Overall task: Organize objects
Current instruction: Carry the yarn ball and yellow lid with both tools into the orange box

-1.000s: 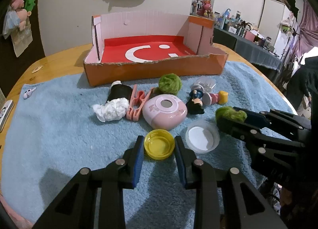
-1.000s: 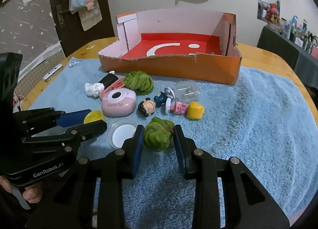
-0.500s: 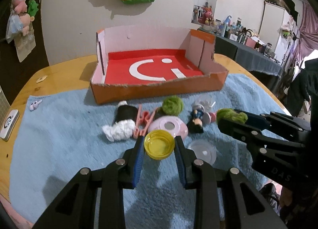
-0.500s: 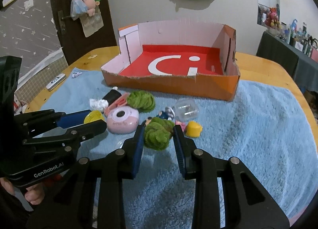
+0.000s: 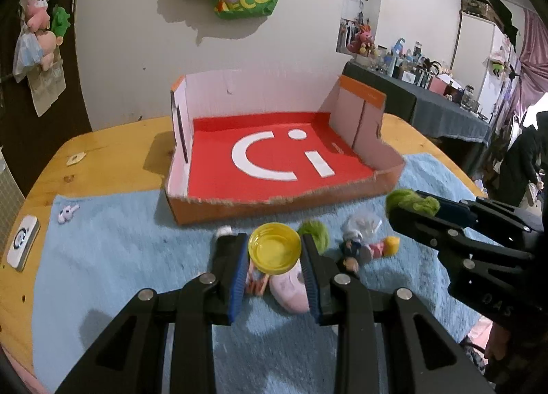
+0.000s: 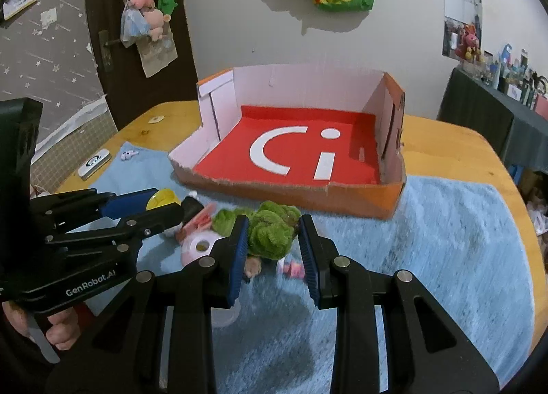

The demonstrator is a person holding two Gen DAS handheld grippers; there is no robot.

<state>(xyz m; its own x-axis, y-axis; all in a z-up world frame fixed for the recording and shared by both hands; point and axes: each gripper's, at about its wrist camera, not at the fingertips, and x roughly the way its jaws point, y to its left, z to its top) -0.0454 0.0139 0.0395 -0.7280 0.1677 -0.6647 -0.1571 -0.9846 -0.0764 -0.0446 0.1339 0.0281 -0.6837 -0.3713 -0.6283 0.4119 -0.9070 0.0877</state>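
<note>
The left gripper (image 5: pixel 275 253) pinches a yellow lid (image 5: pixel 275 249); the right gripper (image 6: pixel 273 236) pinches a green pompom (image 6: pixel 272 230). Beneath, blurred toys lie on a blue towel (image 6: pixel 445 240) over a wooden table (image 5: pixel 102 154). Farther off, a box (image 5: pixel 274 161) sits before a white wall (image 5: pixel 137 34).

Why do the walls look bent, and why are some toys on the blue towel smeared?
Left wrist view: the fisheye lens bows the wall and darkens the corners; the toys past the claw are motion-blurred, while the yellow lid it grips is sharp. Right wrist view: same bending; the green pompom is crisp, the towel streaked.
</note>
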